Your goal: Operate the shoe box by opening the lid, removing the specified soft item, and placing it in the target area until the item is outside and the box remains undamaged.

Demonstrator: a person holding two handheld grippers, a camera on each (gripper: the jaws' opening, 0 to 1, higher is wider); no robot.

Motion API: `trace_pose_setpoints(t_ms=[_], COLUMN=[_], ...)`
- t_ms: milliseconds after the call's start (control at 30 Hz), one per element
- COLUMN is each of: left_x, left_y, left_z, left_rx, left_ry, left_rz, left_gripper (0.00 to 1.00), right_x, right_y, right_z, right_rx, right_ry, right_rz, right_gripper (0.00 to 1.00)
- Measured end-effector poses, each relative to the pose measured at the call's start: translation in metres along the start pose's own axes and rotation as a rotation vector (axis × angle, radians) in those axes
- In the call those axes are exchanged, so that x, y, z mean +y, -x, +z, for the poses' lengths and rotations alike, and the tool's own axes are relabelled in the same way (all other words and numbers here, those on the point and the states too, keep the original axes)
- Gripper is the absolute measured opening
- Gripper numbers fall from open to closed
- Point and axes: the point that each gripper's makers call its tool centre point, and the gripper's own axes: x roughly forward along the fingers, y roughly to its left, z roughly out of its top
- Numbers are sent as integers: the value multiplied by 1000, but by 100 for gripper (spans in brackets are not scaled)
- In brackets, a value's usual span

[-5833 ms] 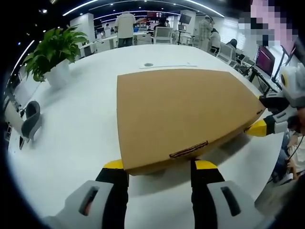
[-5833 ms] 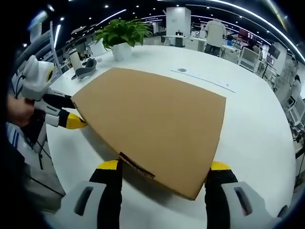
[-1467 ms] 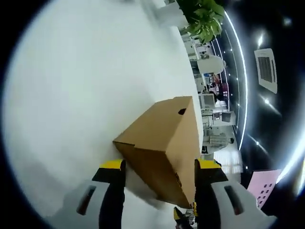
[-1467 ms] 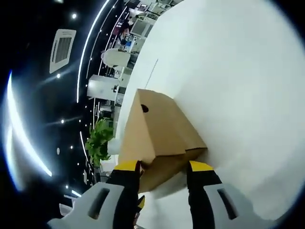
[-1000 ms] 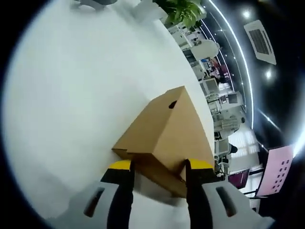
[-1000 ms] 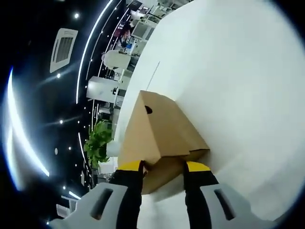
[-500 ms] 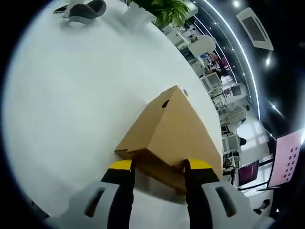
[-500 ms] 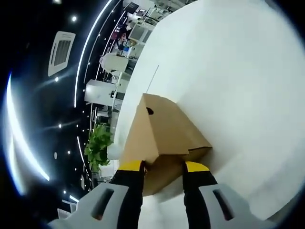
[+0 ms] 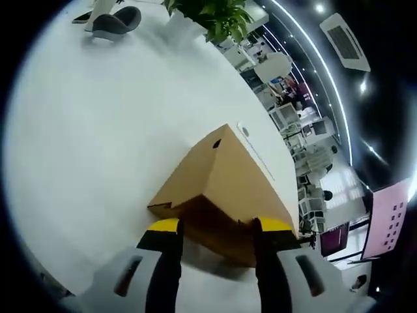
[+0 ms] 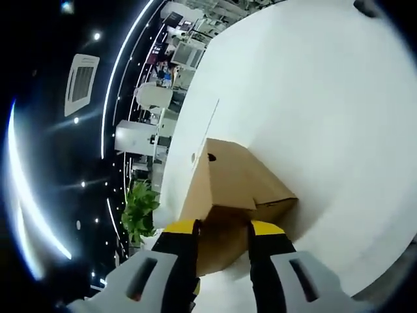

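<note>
1. The shoe box, plain brown cardboard, rests on a large white table. The lid is closed, and a small dark round hole shows in one side panel.
2. The left gripper is clenched on the box's near end, its yellow-tipped jaws set against either side of the cardboard edge.
3. The right gripper grasps the opposite end of the shoe box in the same manner, jaws pressed to the cardboard.
4. The table surface is bare white around the box; in the right gripper view it extends well past the box.
5. A potted plant in a white pot stands at the far table edge, with a dark grey object near it. The plant also shows in the right gripper view.
6. The room is an open office: curved ceiling light strips, a ceiling vent, desks and monitors beyond the table.
</note>
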Motion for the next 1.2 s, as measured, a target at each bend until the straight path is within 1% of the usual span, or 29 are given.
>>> trace_pose_setpoints(t_ms=[133,233,333,467,633,700,833,867,1000,1200], left_x=[-4,-8,-8,-8,-10,-10,-10,-11,-13,-15], left_y=[2,3,3,2,2,2,1,1,1,3], left_z=[1,3,3,2,2,2,2,2,1,2], left_rx=[2,-1,2,9,19,19,22,22,23,21], left_ry=[21,40,43,69,64,61,66,69,87,110], left_rz=[-8,-17,-14,-42,-32,-28,-27,-30,-39,-46], left_gripper=[43,43,43,43,42,43,43,44,46,48], right_x=[4,6,7,11,12,12,16,17,19,22], right_y=[2,4,5,7,7,7,8,8,8,10], right_z=[1,3,3,4,2,3,4,5,7,7], right_rx=[-10,-13,-1,17,13,15,14,15,14,18], right_ry=[-11,-40,-54,-65,-65,-78,-47,-15,3,0], right_rz=[4,21,28,41,35,33,26,28,30,46], right_gripper=[27,26,26,25,25,25,26,26,26,26])
